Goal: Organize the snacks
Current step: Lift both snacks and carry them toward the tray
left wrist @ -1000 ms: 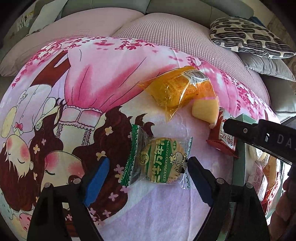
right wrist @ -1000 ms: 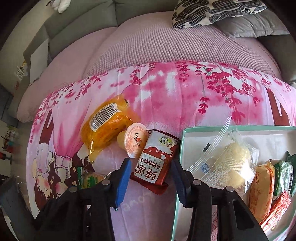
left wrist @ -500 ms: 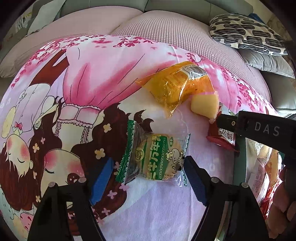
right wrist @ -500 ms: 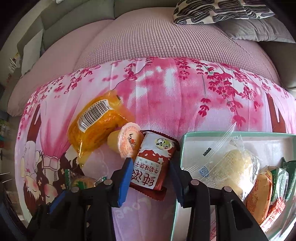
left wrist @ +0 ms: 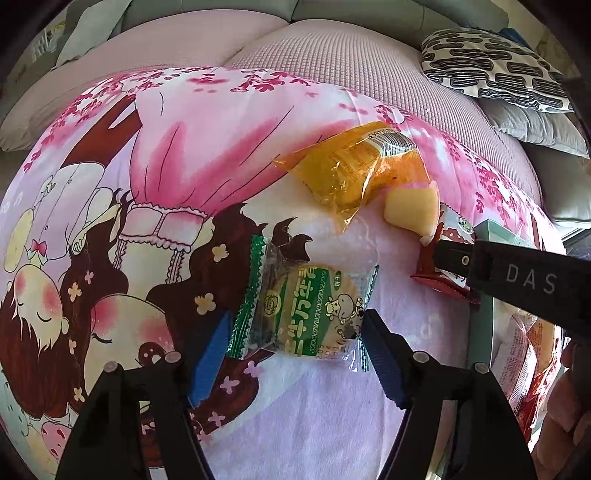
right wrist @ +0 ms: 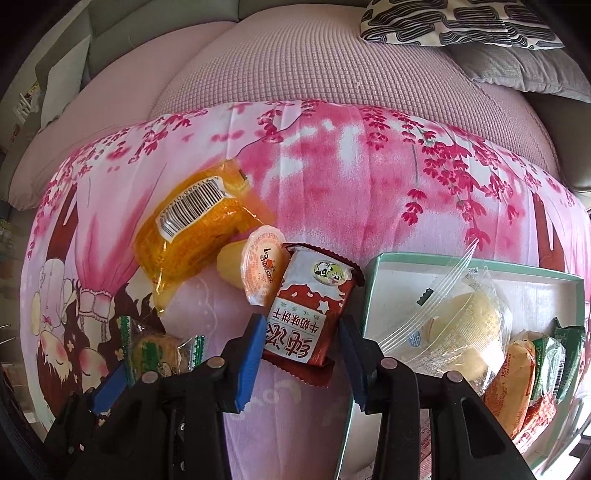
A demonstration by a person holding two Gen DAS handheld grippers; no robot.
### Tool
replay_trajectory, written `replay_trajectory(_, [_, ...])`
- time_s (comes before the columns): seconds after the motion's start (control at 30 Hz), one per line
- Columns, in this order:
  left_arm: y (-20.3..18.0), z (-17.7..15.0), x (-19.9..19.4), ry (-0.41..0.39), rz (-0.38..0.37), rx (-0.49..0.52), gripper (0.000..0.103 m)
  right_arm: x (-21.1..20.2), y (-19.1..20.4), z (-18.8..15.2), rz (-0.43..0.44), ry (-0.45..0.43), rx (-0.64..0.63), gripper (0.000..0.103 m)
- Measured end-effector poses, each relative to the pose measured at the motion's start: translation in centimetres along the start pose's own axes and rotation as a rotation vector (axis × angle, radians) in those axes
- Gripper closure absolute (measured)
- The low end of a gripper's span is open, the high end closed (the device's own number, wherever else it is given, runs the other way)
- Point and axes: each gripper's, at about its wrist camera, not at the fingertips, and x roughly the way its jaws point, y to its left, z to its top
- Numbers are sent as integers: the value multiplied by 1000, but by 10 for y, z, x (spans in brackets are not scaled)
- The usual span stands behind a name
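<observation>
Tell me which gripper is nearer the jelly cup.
Right. The right gripper straddles the red packet touching the jelly cup; the left gripper, closing around the green biscuit pack, sits farther off.

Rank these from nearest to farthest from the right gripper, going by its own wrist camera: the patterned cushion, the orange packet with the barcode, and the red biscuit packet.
1. Red biscuit packet: between the right gripper's fingers.
2. Orange packet: up and left on the pink printed cloth, beside the jelly cup.
3. Patterned cushion: at the top right, on the sofa behind the cloth.
</observation>
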Motion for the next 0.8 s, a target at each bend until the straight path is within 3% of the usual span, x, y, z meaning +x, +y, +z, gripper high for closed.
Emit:
replay_trajectory(0.4, [1,1,-1,5,-4,-10,30,8,1,5,-32,44,22,53])
replay_trajectory(0.8, [1,1,-1,4,-10,-12,34,11,12,1,-63,0,-23,56])
